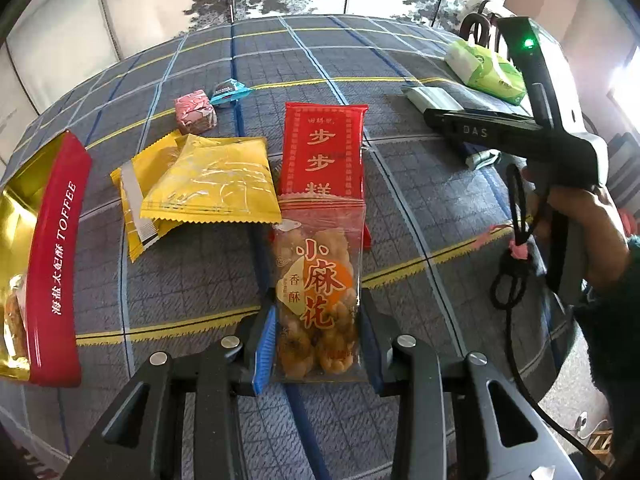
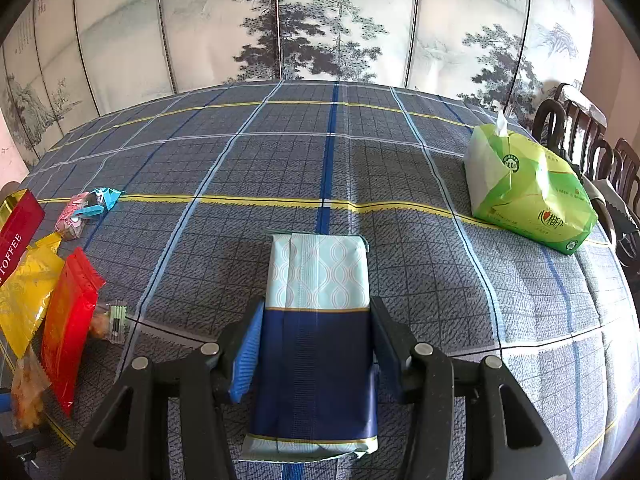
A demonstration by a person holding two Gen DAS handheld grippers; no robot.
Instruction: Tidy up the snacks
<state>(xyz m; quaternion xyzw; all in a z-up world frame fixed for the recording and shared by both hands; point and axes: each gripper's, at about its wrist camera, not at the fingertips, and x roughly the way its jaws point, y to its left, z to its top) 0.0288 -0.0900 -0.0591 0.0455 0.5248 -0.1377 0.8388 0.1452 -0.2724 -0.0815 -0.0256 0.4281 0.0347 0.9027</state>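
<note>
While the left gripper (image 1: 316, 344) has its jaws pressed against both long sides of a clear packet of fried dough twists (image 1: 318, 300), the packet lies lengthwise between the blue pads (image 1: 264, 348), its far end overlapping the near edge of the red snack packet (image 1: 323, 152). Taking that red packet as the landmark, 2 yellow packets (image 1: 208, 184) lie stacked just to its left, the upper one touching it. Beyond those sit a pink wrapped cube (image 1: 195, 115) and a blue wrapped candy (image 1: 229, 92), side by side. Farther left stands the red and gold toffee box (image 1: 56, 256), open. Well to the right of the red packet, the right gripper (image 2: 316, 344) has its jaws clamped on a packet that is navy at the near end and pale blue at the far end (image 2: 318, 320), resting on the plaid tablecloth (image 2: 240, 160). A green tissue pack (image 2: 528, 192) lies farther right, well apart.
</note>
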